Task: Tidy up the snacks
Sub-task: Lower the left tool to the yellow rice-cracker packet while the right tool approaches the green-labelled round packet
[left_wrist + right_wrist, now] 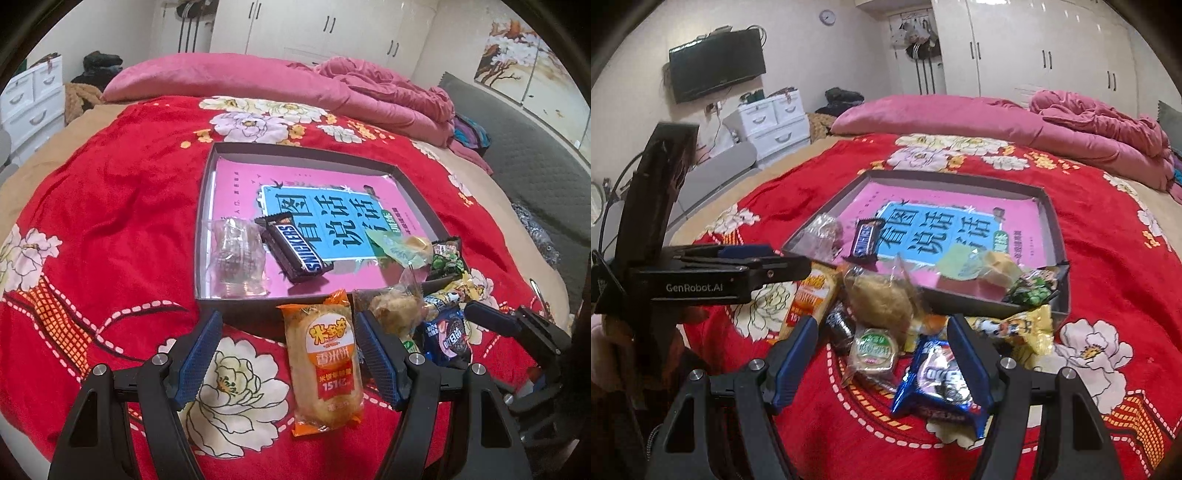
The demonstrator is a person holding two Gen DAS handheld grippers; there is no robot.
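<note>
You are working on a bed spread with a red flowered blanket (122,192), pink bedding heaped at its far end and white wardrobes behind. On the blanket sits one shallow dark tray (202,221) lined with a pink and blue printed sheet, which reads as the place the snacks are meant to end up. Four are already inside it: a clear-wrapped snack (236,254) at the near left, a Snickers bar (295,251) lying diagonally beside it, a pale green and yellow packet (400,251) and a green bean packet (447,258) in the near right corner. The rest lie loose just outside the near wall, so you can reach them without crossing the tray: an orange rice cracker packet (325,365), a clear-wrapped brown pastry (882,301), a yellow packet (1027,328), a small round green-labelled cake (873,349), a blue Oreo packet (942,376) and a dark wrapper whose kind I cannot tell. Your left gripper (288,362) stands wide, its fingers either side of the rice cracker packet but not touching it. Your right gripper (882,369) is also wide and holds nothing, the Oreo packet lying against its right finger.
</note>
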